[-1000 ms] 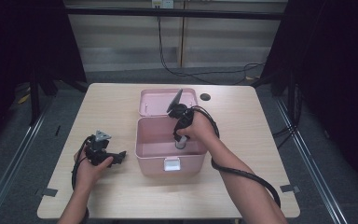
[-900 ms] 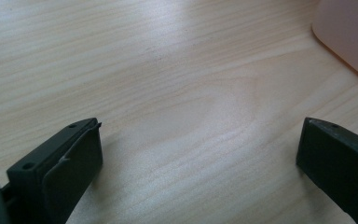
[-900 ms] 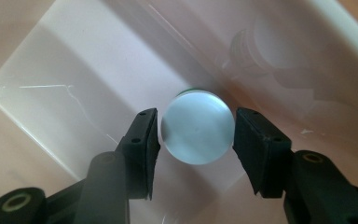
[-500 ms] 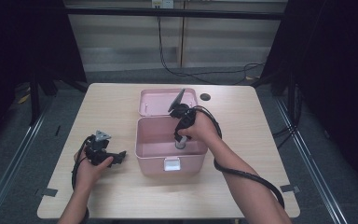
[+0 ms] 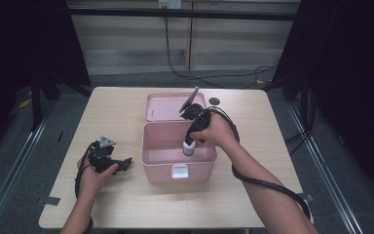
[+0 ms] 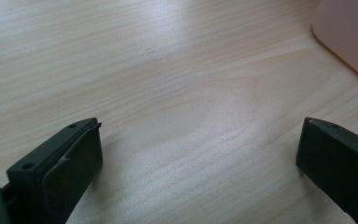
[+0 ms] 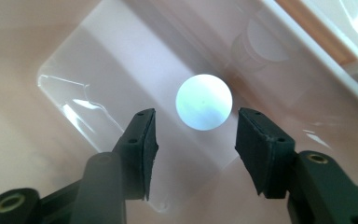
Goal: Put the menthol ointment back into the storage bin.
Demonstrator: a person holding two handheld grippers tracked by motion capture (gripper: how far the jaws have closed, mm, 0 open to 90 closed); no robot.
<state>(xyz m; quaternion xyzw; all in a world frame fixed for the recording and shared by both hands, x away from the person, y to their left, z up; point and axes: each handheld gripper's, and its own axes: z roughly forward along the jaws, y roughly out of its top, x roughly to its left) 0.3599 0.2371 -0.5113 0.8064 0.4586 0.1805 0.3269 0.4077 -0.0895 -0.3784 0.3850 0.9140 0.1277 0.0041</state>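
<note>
I judge I'm at the placing step: my right gripper hangs over the open pink storage box, jaws apart, and the small white-topped bottle stands upright on the box floor beyond the pads, which do not press on it. In the high view the bottle sits near the box's right wall, grey below its white cap. Next I'd lift straight clear without clipping the cap or rim. My left gripper rests on the wooden table, jaws wide open, nothing between them. The cap looks round, smooth and pale.
</note>
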